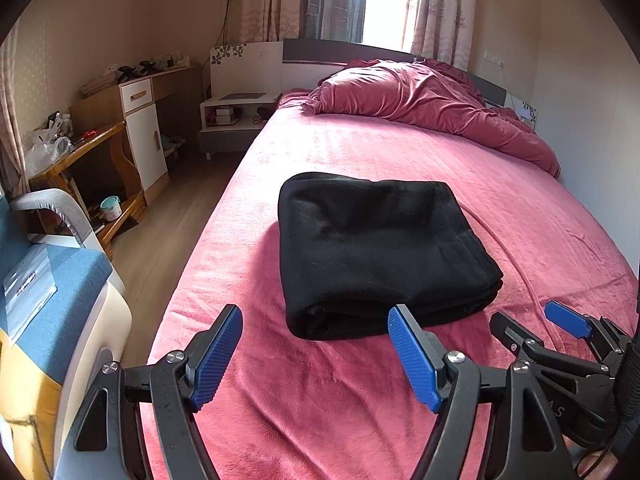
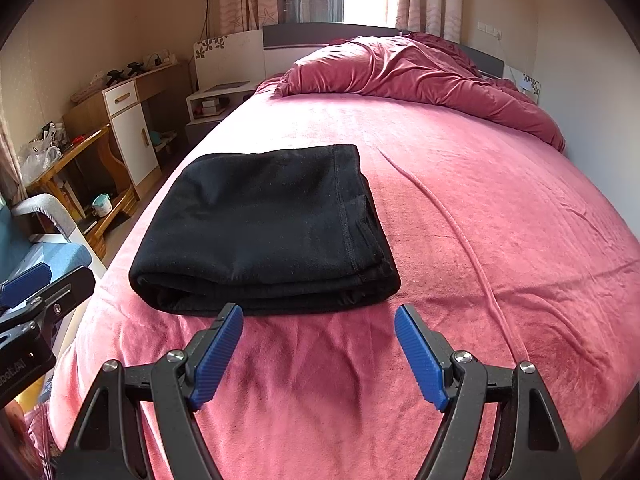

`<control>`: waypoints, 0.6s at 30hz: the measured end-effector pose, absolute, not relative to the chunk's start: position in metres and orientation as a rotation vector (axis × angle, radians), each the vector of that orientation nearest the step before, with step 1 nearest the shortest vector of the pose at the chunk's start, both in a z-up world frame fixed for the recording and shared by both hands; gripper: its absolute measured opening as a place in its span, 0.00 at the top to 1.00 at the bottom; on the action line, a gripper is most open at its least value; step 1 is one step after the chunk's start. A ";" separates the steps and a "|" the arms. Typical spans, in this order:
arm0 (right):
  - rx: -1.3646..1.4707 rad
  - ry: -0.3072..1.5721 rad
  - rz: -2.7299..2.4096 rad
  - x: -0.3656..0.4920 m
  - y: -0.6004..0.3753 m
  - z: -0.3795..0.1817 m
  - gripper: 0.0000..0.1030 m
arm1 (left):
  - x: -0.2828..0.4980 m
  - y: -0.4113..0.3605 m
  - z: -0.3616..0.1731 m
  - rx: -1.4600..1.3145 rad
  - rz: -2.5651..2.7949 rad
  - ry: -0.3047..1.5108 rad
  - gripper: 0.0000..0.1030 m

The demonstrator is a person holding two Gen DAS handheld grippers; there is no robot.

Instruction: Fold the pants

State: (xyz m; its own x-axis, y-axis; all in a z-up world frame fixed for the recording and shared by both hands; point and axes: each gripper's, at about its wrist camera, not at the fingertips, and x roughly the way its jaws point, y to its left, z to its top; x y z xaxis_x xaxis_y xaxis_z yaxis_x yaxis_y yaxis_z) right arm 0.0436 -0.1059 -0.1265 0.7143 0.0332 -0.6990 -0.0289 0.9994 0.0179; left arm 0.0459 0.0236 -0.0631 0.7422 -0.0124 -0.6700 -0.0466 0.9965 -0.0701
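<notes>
- Left wrist view: left gripper (image 1: 314,318) spread wide, gripping nothing, low over the pink bedspread (image 1: 360,400).
- Just ahead: black pants (image 1: 376,252) folded into a thick rectangle, flat on the bed.
- Far right: right gripper (image 2: 318,318) likewise spread and unloaded, near the pants' front edge.

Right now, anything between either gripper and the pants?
Nothing visible. Only bare pink bedsheet separates the open left gripper and open right gripper from the folded black pants.
</notes>
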 end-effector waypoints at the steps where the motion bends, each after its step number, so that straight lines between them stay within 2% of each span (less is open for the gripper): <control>1: 0.005 0.772 0.034 0.043 -0.106 -0.126 0.23 | 0.046 0.024 -0.062 -0.085 0.019 0.733 0.25; 18: -0.001 0.767 0.033 0.042 -0.105 -0.124 0.23 | 0.041 0.027 -0.057 -0.091 0.034 0.713 0.25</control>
State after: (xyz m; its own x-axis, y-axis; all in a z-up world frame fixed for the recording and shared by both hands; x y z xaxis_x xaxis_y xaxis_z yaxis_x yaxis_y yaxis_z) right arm 0.0416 -0.1052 -0.1243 0.7194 0.0296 -0.6940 -0.0304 0.9995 0.0110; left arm 0.0411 0.0268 -0.0572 0.7564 0.0002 -0.6542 -0.0625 0.9954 -0.0721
